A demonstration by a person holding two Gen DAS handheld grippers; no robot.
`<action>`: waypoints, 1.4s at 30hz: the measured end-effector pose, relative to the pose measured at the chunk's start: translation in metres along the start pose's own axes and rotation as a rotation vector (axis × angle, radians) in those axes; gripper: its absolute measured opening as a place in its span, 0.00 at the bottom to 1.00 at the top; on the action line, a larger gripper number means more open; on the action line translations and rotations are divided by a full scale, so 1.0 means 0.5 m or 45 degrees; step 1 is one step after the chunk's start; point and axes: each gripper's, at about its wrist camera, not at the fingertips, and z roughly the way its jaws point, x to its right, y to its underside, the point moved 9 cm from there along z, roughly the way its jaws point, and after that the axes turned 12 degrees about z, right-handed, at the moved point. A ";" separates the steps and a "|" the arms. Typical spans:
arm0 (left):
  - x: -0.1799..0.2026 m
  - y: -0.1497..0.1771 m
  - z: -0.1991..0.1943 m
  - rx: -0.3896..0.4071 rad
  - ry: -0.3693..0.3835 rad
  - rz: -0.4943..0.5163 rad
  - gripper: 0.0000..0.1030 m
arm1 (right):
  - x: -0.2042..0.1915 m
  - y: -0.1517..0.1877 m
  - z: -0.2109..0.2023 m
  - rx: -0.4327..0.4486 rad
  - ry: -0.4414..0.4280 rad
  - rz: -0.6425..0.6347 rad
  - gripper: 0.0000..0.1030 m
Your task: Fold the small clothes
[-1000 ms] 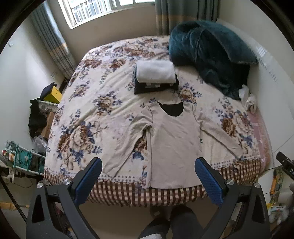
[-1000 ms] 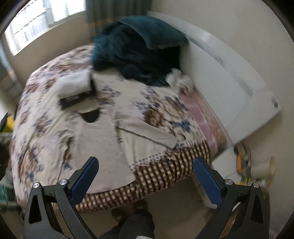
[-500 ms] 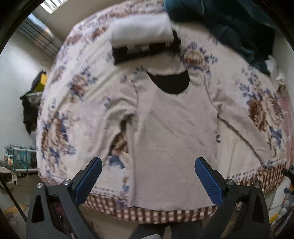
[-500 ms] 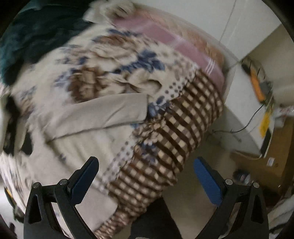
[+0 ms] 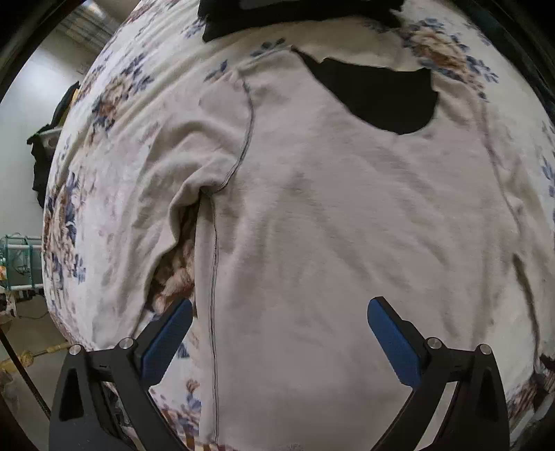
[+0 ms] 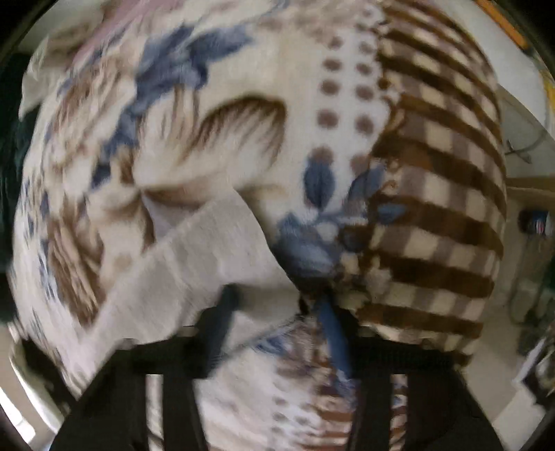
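Observation:
A pale beige long-sleeved shirt point(image 5: 329, 225) lies flat, front up, on the flowered bedspread point(image 5: 114, 104), its dark neck opening point(image 5: 381, 97) at the far end. My left gripper point(image 5: 277, 329) hangs open just above the shirt's lower body, one blue pad beside the side seam and the other over the cloth. In the blurred right wrist view, the shirt's other sleeve point(image 6: 194, 263) runs in from the left and ends near the bed's edge. My right gripper point(image 6: 277, 305) points straight down at that cuff. Its jaws are closing, with the cuff's end and some bedspread between them.
A dark folded garment point(image 5: 277, 14) lies beyond the collar at the top. The brown checked border point(image 6: 433, 208) of the bedspread drops over the bed's edge to the right of the cuff. Floor clutter point(image 6: 534, 222) shows past it, and a rack point(image 5: 20, 260) stands left of the bed.
Both grippers have dropped close to the bed. The left one has come down over the shirt's body. The right one has rolled, reached the sleeve's cuff, and its wide jaws have narrowed.

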 end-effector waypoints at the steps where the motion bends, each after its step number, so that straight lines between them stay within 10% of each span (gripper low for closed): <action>1: -0.008 -0.001 0.007 0.000 0.009 -0.007 1.00 | -0.007 0.004 -0.009 0.041 -0.004 -0.011 0.15; 9: -0.122 0.030 0.004 0.053 0.022 -0.096 1.00 | -0.202 0.202 -0.158 0.323 -0.070 -0.679 0.05; 15: -0.273 0.111 -0.023 0.078 -0.040 -0.246 1.00 | -0.345 0.659 -0.229 0.352 -0.179 -1.589 0.05; 20: -0.398 0.226 -0.022 0.043 -0.102 -0.432 1.00 | -0.216 1.068 -0.171 0.324 -0.129 -2.367 0.05; 24: -0.467 0.312 0.017 -0.021 -0.127 -0.545 1.00 | -0.008 1.250 -0.096 0.282 -0.014 -2.874 0.04; 30: -0.509 0.417 0.064 -0.092 -0.132 -0.660 1.00 | 0.195 1.254 0.021 0.174 0.289 -3.167 0.04; 38: -0.522 0.479 0.104 -0.135 -0.038 -0.774 1.00 | 0.271 1.197 0.062 0.141 0.441 -3.157 0.06; 41: -0.519 0.498 0.132 -0.138 0.179 -0.940 1.00 | 0.273 1.152 0.060 -0.018 0.547 -3.053 0.30; 42: -0.518 0.504 0.142 -0.135 0.268 -1.016 1.00 | 0.273 1.134 0.052 -0.133 0.559 -2.945 0.51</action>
